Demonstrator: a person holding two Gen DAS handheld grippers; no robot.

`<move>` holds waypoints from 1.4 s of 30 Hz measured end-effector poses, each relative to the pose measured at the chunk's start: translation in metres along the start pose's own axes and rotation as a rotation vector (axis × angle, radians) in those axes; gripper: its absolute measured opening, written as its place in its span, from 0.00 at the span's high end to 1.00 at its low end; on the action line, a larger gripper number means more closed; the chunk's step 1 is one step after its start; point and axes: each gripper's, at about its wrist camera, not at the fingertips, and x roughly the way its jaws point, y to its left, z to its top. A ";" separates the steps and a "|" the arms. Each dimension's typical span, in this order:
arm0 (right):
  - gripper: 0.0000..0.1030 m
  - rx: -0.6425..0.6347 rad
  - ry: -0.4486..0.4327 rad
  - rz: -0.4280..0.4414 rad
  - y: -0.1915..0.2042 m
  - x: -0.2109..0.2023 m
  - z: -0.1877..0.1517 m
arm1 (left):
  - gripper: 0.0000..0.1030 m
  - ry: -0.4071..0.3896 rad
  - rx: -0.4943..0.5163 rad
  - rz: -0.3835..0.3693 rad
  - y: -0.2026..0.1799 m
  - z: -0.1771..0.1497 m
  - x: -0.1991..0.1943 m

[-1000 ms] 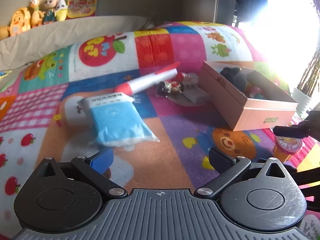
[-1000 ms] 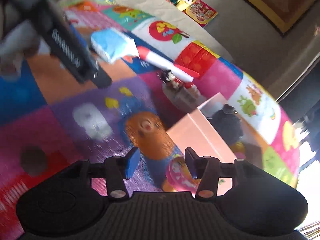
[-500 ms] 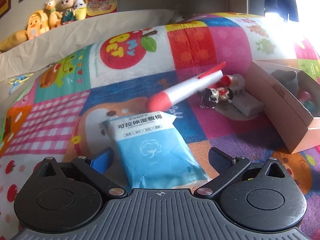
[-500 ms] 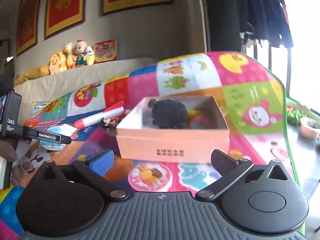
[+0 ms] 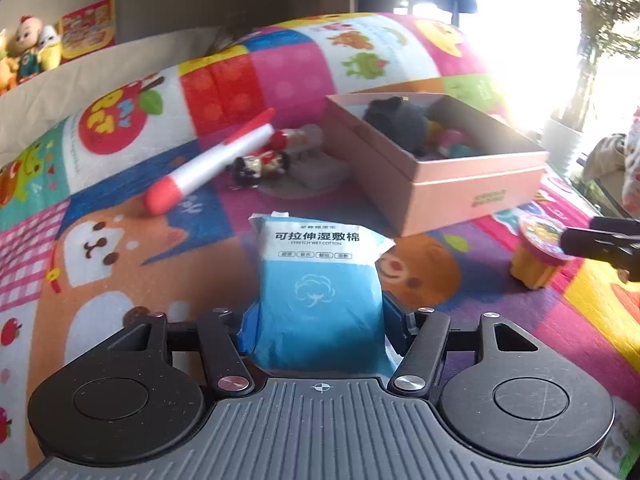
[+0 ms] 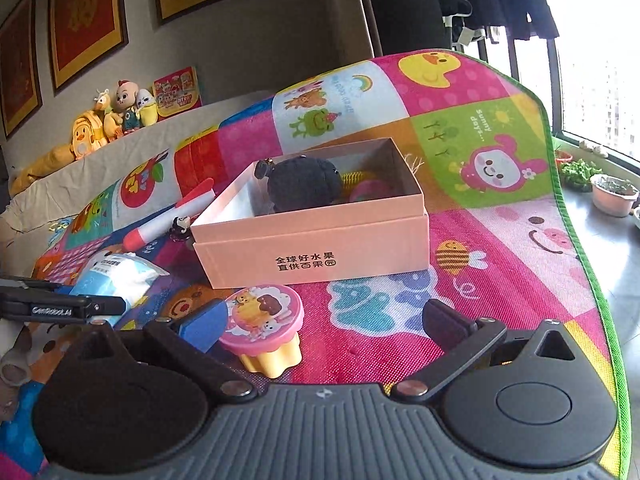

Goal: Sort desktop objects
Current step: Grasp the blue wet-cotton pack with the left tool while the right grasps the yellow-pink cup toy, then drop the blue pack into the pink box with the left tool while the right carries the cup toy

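Your left hand-held gripper point(image 5: 318, 316) had just been closing, and its jaws stood on either side of the blue-and-white cotton pad packet point(image 5: 318, 280), the pads pressed against its lower flanks: it was grasping the packet. The packet lay on the colourful play mat point(image 5: 120, 248) covering the desk, its printed top end pointing away from you toward the pink box point(image 5: 472, 196).

Your right hand-held gripper point(image 6: 320, 320) was released, jaws spread wide. The pink-lidded yellow cup point(image 6: 264, 324) sat on the mat between them, close to the blue pad point(image 6: 202, 326) on its left side; you could not tell whether that pad touched it. The other finger stood well apart from it.

The pink box stood open just beyond the cup, holding a black plush point(image 6: 306, 188) and some smaller coloured items. Beside the box, toward the mat's far left edge, lay a red-and-white foam rocket point(image 5: 212, 168) and a small figure point(image 5: 260, 164). The mat's green-trimmed right edge point(image 6: 600, 280) fell away near potted plants point(image 6: 612, 196).
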 end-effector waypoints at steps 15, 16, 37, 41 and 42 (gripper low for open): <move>0.00 -0.041 0.193 0.057 0.015 0.014 -0.009 | 0.03 0.011 -0.092 0.079 0.025 -0.019 -0.003; 0.00 -0.044 0.191 0.053 0.016 0.014 -0.009 | 0.03 0.012 -0.101 0.074 0.026 -0.020 -0.003; 0.59 -0.138 0.163 0.113 0.036 0.007 -0.006 | 0.01 -0.050 0.035 0.058 0.006 -0.005 -0.002; 0.59 -0.123 0.160 0.108 0.030 0.000 -0.005 | 0.03 -0.027 0.067 0.030 0.003 0.008 0.014; 0.59 -0.119 0.156 0.106 0.029 -0.002 -0.004 | 0.09 -0.020 0.066 0.013 0.001 0.009 0.016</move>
